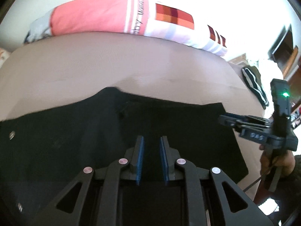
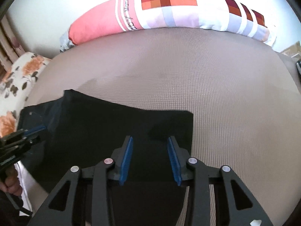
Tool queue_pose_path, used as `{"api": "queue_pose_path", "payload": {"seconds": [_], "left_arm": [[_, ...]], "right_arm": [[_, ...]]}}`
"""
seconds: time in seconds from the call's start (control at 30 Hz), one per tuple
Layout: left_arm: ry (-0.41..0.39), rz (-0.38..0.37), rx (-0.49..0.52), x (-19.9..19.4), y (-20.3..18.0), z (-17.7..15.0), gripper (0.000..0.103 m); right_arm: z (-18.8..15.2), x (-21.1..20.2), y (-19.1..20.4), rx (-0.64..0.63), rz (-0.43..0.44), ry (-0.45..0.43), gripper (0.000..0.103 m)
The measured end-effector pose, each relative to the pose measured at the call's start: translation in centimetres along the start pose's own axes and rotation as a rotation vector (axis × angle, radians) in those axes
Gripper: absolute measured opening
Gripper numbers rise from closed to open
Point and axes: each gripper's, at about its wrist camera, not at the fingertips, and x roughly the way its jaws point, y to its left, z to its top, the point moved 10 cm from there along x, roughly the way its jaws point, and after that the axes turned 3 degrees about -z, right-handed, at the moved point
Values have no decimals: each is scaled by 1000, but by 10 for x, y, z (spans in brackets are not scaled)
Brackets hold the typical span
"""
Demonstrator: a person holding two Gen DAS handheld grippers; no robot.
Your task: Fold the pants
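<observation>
Black pants [image 2: 105,124], probably soft and limp, lie flat on the mattress [image 2: 207,84]; left gripper [image 1: 152,141] and right gripper [image 2: 150,141] hover above, tongs apart; grasp hem corners.

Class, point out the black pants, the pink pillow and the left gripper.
black pants [image 2: 105,124], right wrist view, flat upper panel.
pink pillow [image 2: 94,24], right wrist view, plain pink end.
left gripper [image 1: 151,160], left wrist view, gap between fingertips.
</observation>
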Motion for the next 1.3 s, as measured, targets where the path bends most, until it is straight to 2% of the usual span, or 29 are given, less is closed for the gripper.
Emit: {"api": "queue_pose_path", "payload": {"seconds": [0.07, 0.2, 0.33, 0.47, 0.57, 0.63, 0.67, 0.77, 0.97, 1.17, 1.3], "left_arm": [[23, -21, -4, 18, -2, 8, 19], [80, 0, -21, 53, 5, 19, 19], [67, -59, -74, 57, 16, 26, 19], [72, -42, -54, 54, 14, 22, 19], [81, -15, -58, 38, 13, 10, 24], [75, -19, -51, 26, 12, 0, 42], [64, 3, -34, 16, 13, -9, 44], [63, 69, 2, 1, 16, -29, 45], [74, 138, -49, -20, 29, -65, 45], [43, 238, -29, -48, 47, -70, 46], [18, 261, -49, -76, 66, -62, 47]], "right_arm": [[1, 12, -3, -14, -18, 16, 28], [8, 19, -3, -40, -43, 12, 25], [9, 21, -4, -35, -41, 7, 25], [8, 16, -1, -34, -33, 3, 28], [2, 0, 3, -15, -8, -11, 30], [-7, -16, 9, -17, 12, -22, 35], [-11, -20, 11, -19, 18, -23, 37], [-34, -32, 24, -34, 53, 3, 39], [-82, -31, 57, -72, 103, 87, 39], [-103, -24, 98, -148, 143, 122, 41], [-105, -19, 130, -185, 180, 139, 41]]}}
